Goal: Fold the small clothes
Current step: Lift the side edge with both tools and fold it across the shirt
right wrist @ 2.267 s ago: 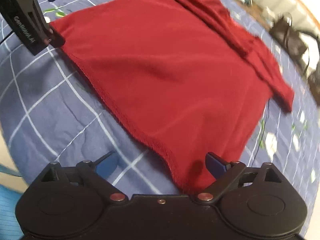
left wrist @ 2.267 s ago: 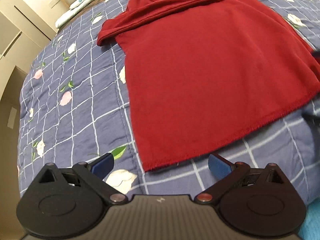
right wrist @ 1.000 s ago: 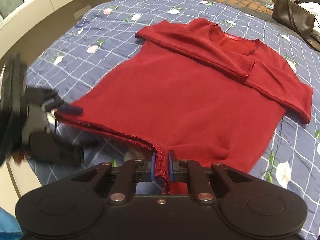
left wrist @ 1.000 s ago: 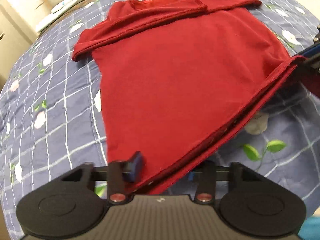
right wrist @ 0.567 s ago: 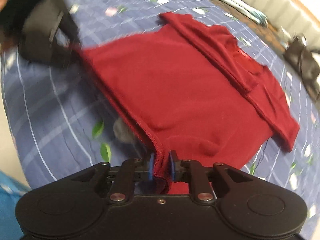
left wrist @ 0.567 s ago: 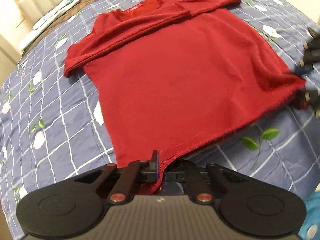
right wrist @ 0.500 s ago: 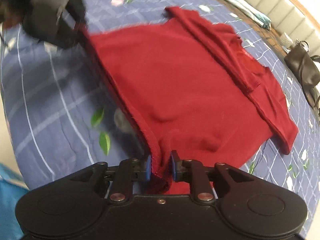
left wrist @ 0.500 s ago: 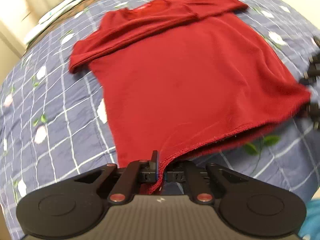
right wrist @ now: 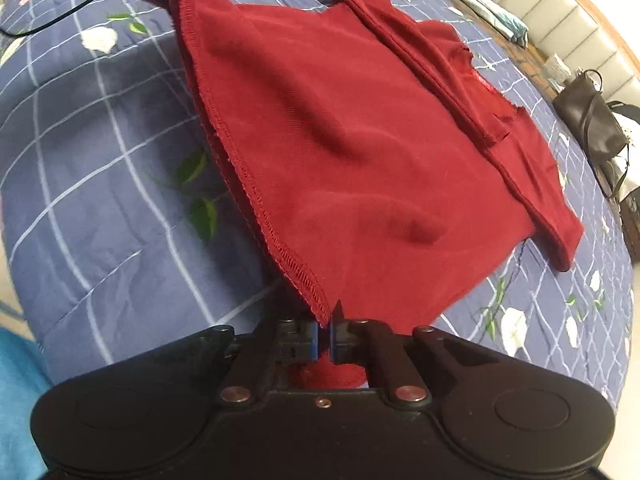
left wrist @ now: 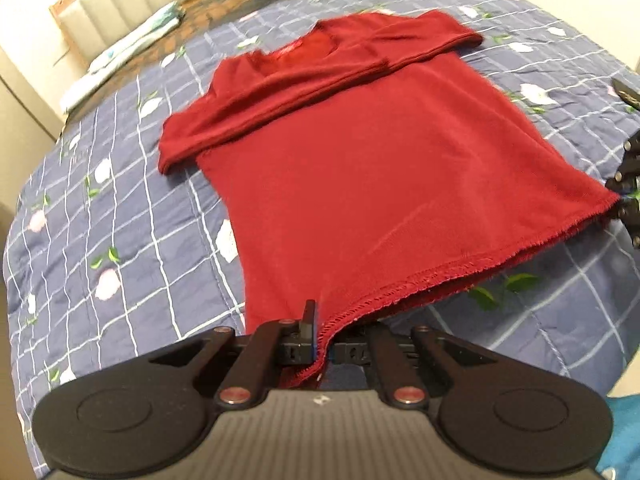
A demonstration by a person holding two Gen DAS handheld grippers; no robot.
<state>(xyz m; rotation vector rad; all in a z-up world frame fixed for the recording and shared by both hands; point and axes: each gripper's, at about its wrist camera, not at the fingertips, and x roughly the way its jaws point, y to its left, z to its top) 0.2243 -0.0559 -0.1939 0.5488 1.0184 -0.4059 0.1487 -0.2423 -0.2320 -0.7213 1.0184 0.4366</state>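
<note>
Since 2.3 s ago both hand-held grippers clamped shirt [left wrist: 360, 168] hem corners & lifted them off bed [left wrist: 120, 240]; left hand-held gripper [left wrist: 320, 344] & right hand-held gripper [right wrist: 324, 340] clenched on hem. Sleeves already folded in; bottom-to-collar fold ahead still left

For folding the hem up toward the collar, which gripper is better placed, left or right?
Neither alone: the left gripper and right gripper each pinch a hem corner of the red sweater, so both should move together.
</note>
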